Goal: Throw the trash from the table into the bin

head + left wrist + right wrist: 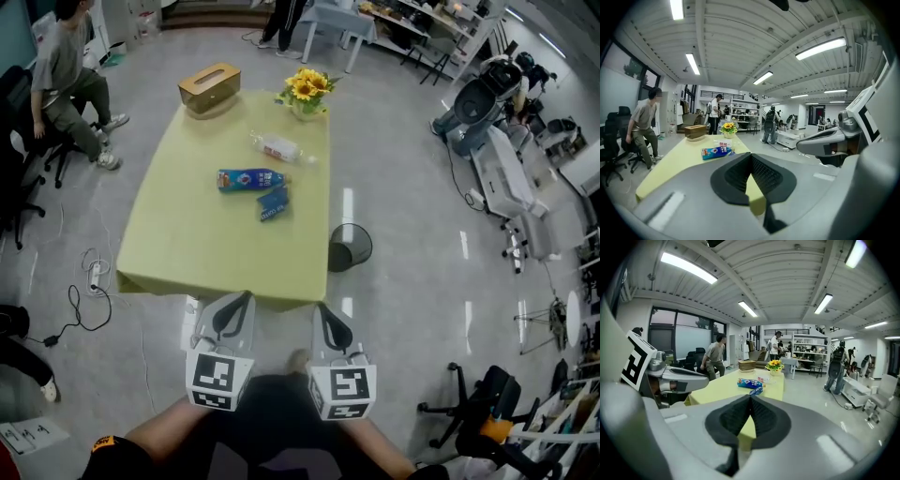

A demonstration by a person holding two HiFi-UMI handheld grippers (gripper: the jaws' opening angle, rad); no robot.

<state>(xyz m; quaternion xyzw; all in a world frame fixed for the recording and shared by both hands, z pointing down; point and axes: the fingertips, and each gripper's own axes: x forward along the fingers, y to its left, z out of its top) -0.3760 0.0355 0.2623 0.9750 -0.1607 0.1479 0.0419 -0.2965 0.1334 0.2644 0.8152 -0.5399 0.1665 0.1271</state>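
I hold my left gripper [239, 305] and my right gripper [325, 317] side by side, just short of the near edge of the table [178, 253] and touching nothing. Each gripper's own view looks straight along its jaws. Both pairs are closed, the black pads meeting at the tips with nothing between them.

The head view lays the trash out from above on the yellow-green tabletop. A blue-labelled bottle [248, 178] lies on its side around the middle. A small blue packet [273, 203] lies just beside it on my side. A clear bottle [278, 148] lies further off, near the vase of sunflowers [307, 89]. A brown tissue box [209, 87] stands at the far left corner. Only this view shows the bin [350, 247], a dark mesh basket on the floor just beside the table's right edge, towards the near corner.

The two gripper views look low across the table, so there the trash bunches together in front of the flowers, the blue bottle foremost. They show what the head view cuts off: strip lights on the ceiling and shelving at the far end of the room. Each also catches the other gripper at its edge. A seated person [66, 75] is left of the table.
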